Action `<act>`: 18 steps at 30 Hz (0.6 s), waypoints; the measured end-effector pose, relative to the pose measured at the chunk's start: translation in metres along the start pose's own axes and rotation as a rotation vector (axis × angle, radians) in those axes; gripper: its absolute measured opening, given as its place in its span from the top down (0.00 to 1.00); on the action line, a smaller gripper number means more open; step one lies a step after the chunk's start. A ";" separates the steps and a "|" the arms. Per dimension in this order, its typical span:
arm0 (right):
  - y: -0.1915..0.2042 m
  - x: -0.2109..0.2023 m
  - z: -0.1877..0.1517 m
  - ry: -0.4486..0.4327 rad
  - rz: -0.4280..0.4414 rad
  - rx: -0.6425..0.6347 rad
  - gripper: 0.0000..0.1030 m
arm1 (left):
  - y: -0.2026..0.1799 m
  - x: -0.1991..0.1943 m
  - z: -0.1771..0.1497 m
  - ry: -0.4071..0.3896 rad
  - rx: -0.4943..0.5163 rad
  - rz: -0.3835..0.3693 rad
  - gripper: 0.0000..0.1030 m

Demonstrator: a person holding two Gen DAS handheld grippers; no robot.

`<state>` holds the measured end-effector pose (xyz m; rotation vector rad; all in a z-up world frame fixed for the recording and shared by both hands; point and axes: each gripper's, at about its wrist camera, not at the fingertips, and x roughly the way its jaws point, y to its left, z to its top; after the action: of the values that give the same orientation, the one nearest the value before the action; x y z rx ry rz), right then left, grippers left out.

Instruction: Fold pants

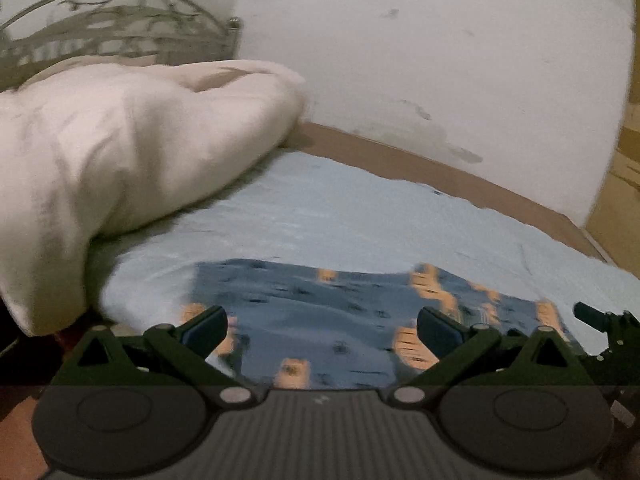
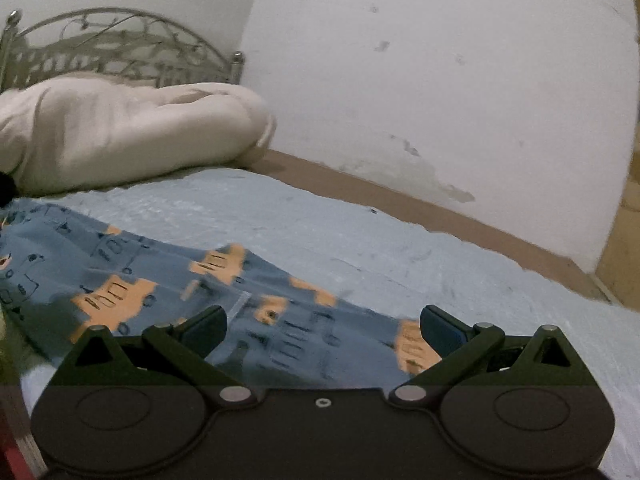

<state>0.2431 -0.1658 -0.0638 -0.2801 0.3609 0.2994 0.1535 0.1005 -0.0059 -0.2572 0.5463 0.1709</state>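
The pants (image 1: 320,312) are blue with orange vehicle prints and lie flat on the light blue bedsheet (image 1: 340,208). My left gripper (image 1: 322,326) is open, its two fingers spread wide just above the near edge of the pants, holding nothing. In the right wrist view the pants (image 2: 160,280) stretch from the left edge to under my right gripper (image 2: 322,326), which is open and empty over their right end. The right gripper's tip (image 1: 600,320) shows at the right edge of the left wrist view.
A bulky white duvet (image 1: 120,152) is heaped at the left toward the metal headboard (image 1: 112,28). A white stained wall (image 1: 420,60) runs along the far side of the bed, with a brown bed edge (image 1: 440,172) below it. A yellowish wooden cabinet (image 1: 624,184) stands at the right.
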 end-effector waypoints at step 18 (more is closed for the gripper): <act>0.009 0.027 -0.017 0.068 0.016 0.029 0.01 | 0.031 0.048 -0.027 -0.040 -0.006 0.060 0.01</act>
<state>0.2591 -0.1565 -0.0911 -0.2595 0.4338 0.3005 0.1737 0.1269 -0.0598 -0.2427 0.5137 0.2355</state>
